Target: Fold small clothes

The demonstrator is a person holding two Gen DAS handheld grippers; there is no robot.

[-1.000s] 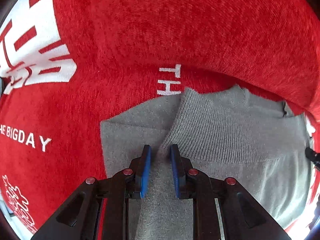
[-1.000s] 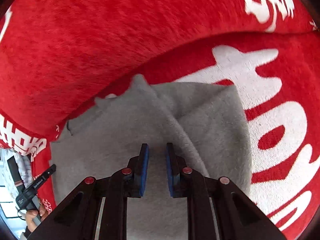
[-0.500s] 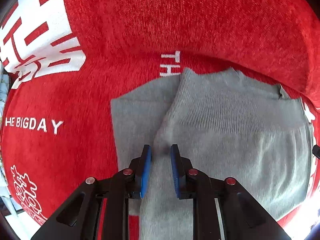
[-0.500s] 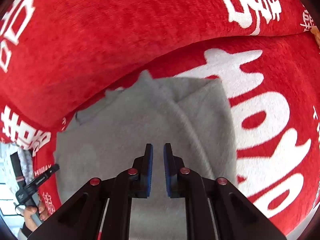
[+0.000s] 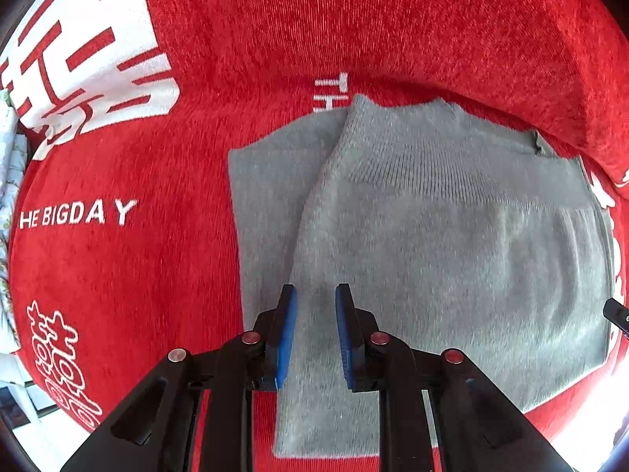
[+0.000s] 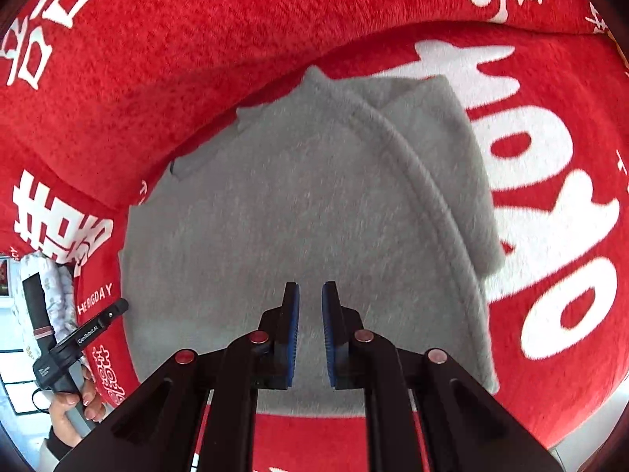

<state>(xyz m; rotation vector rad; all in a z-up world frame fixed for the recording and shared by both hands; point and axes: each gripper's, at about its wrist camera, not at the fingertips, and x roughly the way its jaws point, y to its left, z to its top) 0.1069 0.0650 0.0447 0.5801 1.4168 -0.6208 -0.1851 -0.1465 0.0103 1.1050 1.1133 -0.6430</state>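
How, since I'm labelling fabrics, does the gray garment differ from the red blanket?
The gray garment is plain; the red blanket carries white lettering. The garment is small and folded over itself; the blanket spreads beyond view. The garment lies on top, the blanket underneath. Both are soft textiles.

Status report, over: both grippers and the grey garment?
Left gripper, right gripper: nearly shut, empty. Grey garment folded on red cover. Nothing in the way.

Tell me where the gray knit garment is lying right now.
The gray knit garment lies folded on the red blanket, filling the middle of both wrist views, its ribbed band toward the raised blanket fold at the back, right of the "BIGDAY" lettering.
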